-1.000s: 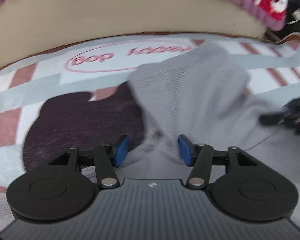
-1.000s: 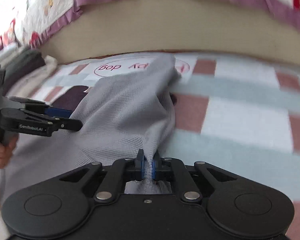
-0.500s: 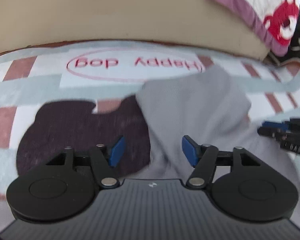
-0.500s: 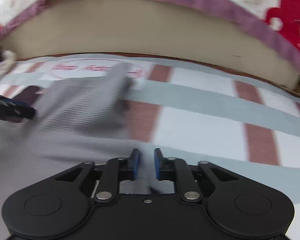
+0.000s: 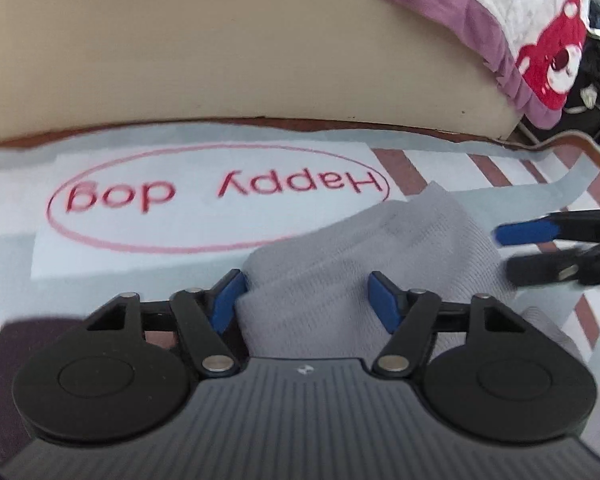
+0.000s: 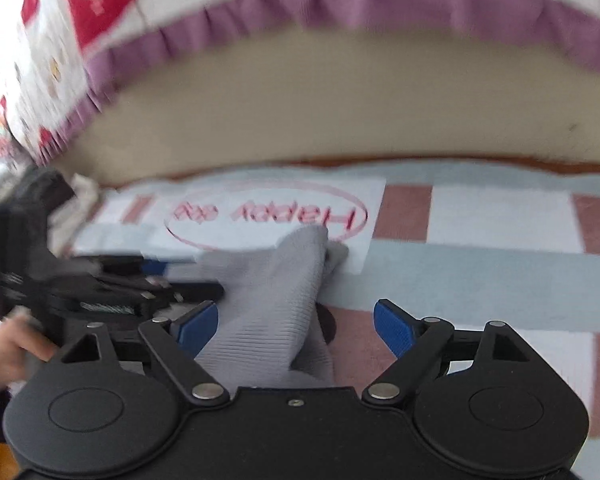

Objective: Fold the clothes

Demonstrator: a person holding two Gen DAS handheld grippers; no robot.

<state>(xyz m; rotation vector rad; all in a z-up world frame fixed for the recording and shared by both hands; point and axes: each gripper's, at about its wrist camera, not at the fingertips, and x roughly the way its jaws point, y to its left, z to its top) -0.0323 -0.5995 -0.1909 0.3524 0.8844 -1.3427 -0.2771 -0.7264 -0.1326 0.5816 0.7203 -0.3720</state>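
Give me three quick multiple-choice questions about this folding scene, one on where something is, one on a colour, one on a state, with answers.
1. Where does the grey knit garment lie?
A. on the checked mat
B. on the bed
C. in a basket

2. What colour are the claw pads?
A. red
B. blue
C. green

3. How does the right claw stand?
A. clamped on cloth
B. out of view
C. apart, gripping nothing

Answers:
1 A, it rests on the checked mat near the "Happy dog" print.
2 B, both pads show blue.
3 C, the jaws are opening, garment loose between them.
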